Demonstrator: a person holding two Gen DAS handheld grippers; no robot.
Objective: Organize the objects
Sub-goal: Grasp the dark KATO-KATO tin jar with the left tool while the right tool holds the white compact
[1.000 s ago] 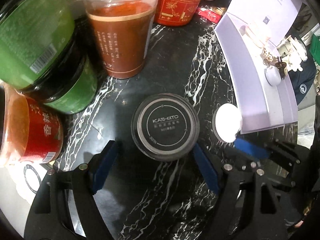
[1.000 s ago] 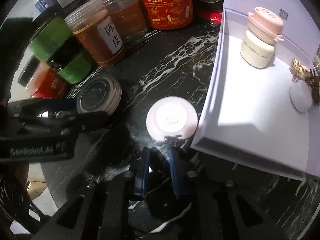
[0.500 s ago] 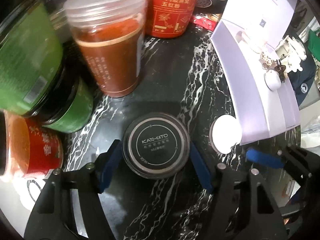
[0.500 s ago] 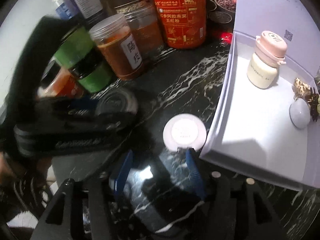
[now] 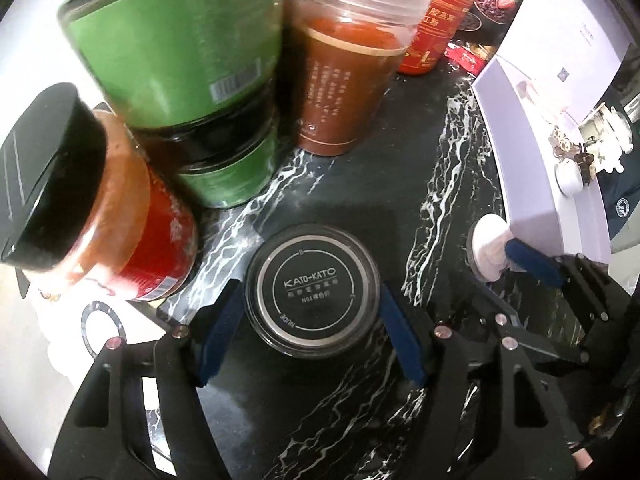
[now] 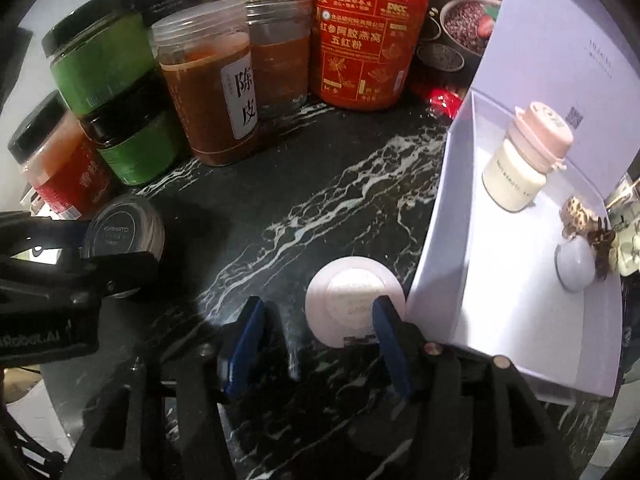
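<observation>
Left hand-held gripper (image 5: 310,336): lower centre of the left wrist view. Its two blue pads sit against opposite sides of the black round tin (image 5: 312,294), marked KATO-KATO on the lid; the jaws are clamped on the tin, which rests on the black marble-patterned desk (image 5: 432,160). In the right wrist view the same tin (image 6: 126,240) appears at the left edge, held at the tip of the left hand-held gripper's black frame.

Right hand-held gripper (image 6: 316,340): lower centre of the right wrist view. Its jaws have just been opening and stand apart. The white round compact (image 6: 356,306) lies flat on the desk just ahead of them, offset to the right: the right blue pad overlaps the compact's right edge, while the left pad stands clear of it. The compact is not gripped. In the left wrist view the compact (image 5: 488,246) shows at the right, with one blue pad of the right hand-held gripper over it.

White open box (image 6: 520,280): right side of the right wrist view, just beside the compact. Inside it stand a cream bottle with a pink cap (image 6: 524,160) at the upper part and a small pale round item (image 6: 574,266) at the right wall.

Upper left of both views: a row of jars, including a green-labelled stack (image 6: 112,92), a brown-filled clear jar (image 6: 208,88), and a red canister (image 6: 364,36).
</observation>
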